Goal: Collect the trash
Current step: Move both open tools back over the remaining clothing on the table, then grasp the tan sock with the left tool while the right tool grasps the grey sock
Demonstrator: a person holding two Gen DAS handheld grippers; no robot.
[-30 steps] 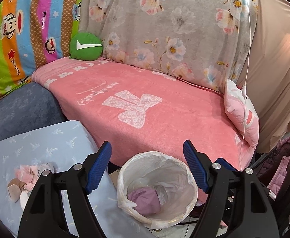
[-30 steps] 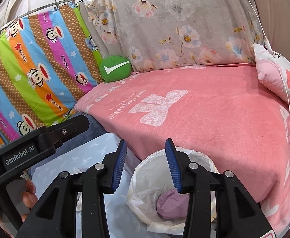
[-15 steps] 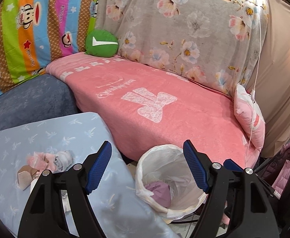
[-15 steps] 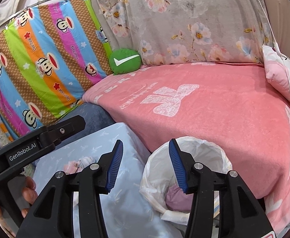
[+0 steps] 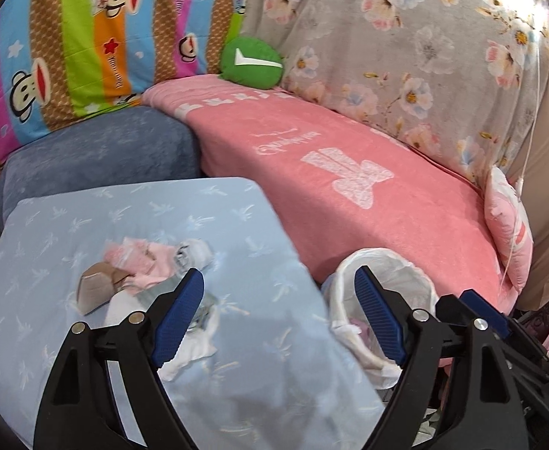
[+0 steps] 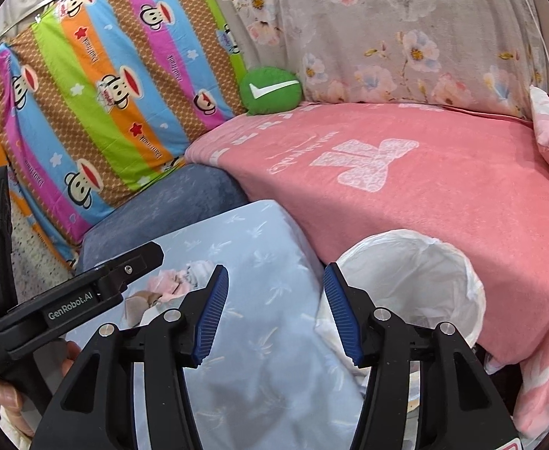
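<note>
Over blue cloth: both claws, left claw and right claw, empty, jaws opening; trash pile nearby.

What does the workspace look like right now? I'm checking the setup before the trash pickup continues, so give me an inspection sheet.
Surface: light blue cloth-covered table, beside a pink-blanketed sofa.
Job's things: trash pile of pink, white and brown scraps lies on the table; lined bin stands between table and sofa.
Clutter: green cushion and pink pillow on the sofa.
Grippers: left gripper near the pile, jaws opening, nothing between them; right gripper over the table edge, jaws opening, nothing between them.
Cables: thin white cord hangs at the right, over the pillow.
Surroundings: striped monkey-print sheet and floral sheet hang behind.
</note>
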